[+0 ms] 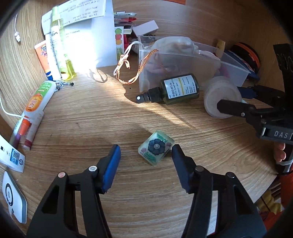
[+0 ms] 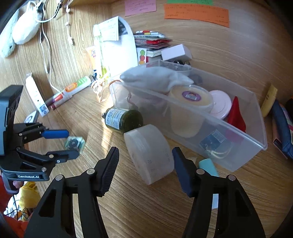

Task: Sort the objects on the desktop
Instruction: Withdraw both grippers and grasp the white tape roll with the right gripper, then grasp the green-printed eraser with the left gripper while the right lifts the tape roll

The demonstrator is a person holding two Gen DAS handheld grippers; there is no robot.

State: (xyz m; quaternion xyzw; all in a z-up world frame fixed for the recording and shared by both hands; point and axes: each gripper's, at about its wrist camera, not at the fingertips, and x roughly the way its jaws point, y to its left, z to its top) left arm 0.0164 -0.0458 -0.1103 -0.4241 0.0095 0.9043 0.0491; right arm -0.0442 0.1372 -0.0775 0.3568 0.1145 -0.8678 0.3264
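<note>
Pump bottle (image 2: pixel 123 120) cap hidden – obj. behind

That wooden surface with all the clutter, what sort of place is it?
Probably a home desk. Sticky notes hang on the back panel, charger cables trail down it, and tubes, papers and a plastic bin of toiletries crowd the top.

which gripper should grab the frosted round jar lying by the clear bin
Right. The right gripper is open with the frosted jar between its fingers; the left gripper is open around the flower cube.
</note>
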